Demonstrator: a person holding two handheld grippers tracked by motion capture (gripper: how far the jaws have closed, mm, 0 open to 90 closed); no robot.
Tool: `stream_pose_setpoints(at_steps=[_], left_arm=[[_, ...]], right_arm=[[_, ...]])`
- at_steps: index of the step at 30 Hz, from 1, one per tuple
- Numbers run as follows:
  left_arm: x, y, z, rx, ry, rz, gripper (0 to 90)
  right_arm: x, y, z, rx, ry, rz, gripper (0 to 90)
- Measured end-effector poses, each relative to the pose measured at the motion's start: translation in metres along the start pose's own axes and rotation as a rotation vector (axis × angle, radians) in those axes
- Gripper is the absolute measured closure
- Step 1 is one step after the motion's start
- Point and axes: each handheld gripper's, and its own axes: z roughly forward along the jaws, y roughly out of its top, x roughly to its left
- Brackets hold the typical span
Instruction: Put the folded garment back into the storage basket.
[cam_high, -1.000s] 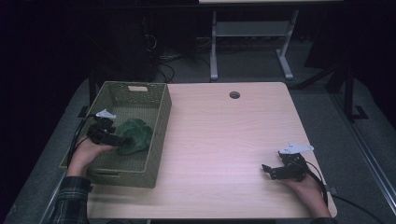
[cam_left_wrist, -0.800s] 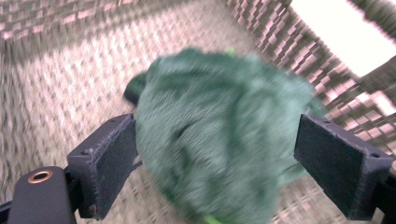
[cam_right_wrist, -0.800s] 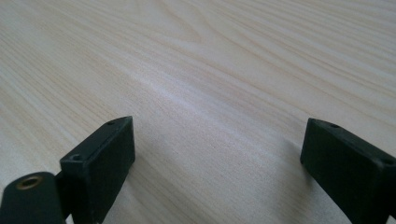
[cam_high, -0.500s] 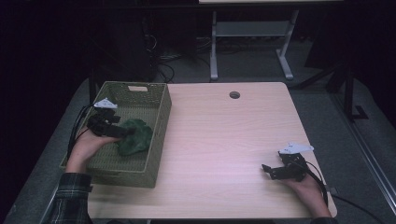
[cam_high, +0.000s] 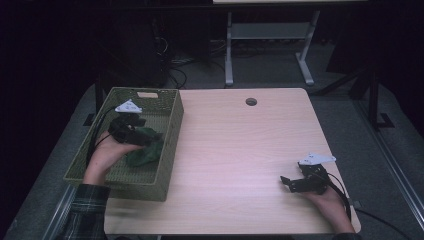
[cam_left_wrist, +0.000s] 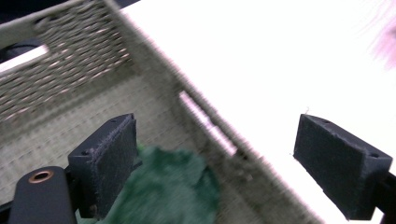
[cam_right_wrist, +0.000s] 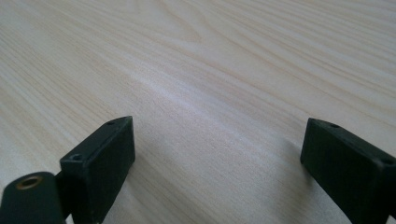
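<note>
Green cloth (cam_high: 145, 149) is sitting in the basket (cam_high: 169, 145) at the left side of the table (cam_high: 240, 145), lying crumpled on the basket floor toward its right wall. Left gripper (cam_high: 131, 131) hangs just above it with its jaws wide apart and nothing between them; in the left gripper view the cloth (cam_left_wrist: 163, 189) is below and just beside the left pad, not pinched. So my read is the drop-off part is basically done: cloth's in, grip's let go. What's left, as far as I can tell, is just getting that hand clear of the basket. No other loose items on the tabletop that I can spot.

Right gripper (cam_high: 295, 183) is parked at the near right corner, resting low on the wood, jaws also spread wide with nothing in them. Its own view is plain tabletop between the two pads.

Texture stuff: the basket is a woven olive-grey rectangle, tight ribbed weave, with slot handles cut into the walls (cam_left_wrist: 205, 123). Cloth looks soft and a bit fuzzy, floppy, no fixed shape, so it'll bunch however it lands. Table is pale wood-grain laminate, smooth, with a round cable hole (cam_high: 251, 101) near the far edge. Pads on both grippers are flat black blocks with a felt-like face.
</note>
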Motion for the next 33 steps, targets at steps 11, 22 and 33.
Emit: stream_pose_setpoints(at_steps=[11,22,33], left_arm=[[-0.043,0.024,0.024,-0.031,-0.062,0.058,13.3],[-0.089,0.034,0.062,-0.037,-0.142,0.106,13.3],[-0.122,0.030,0.096,-0.036,-0.161,0.138,13.2]], right_arm=[[0.000,0.000,0.000,0.000,0.000,0.000,9.7],[0.000,0.000,0.000,0.000,0.000,0.000,9.6],[0.000,0.000,0.000,-0.001,0.000,0.000,9.6]])
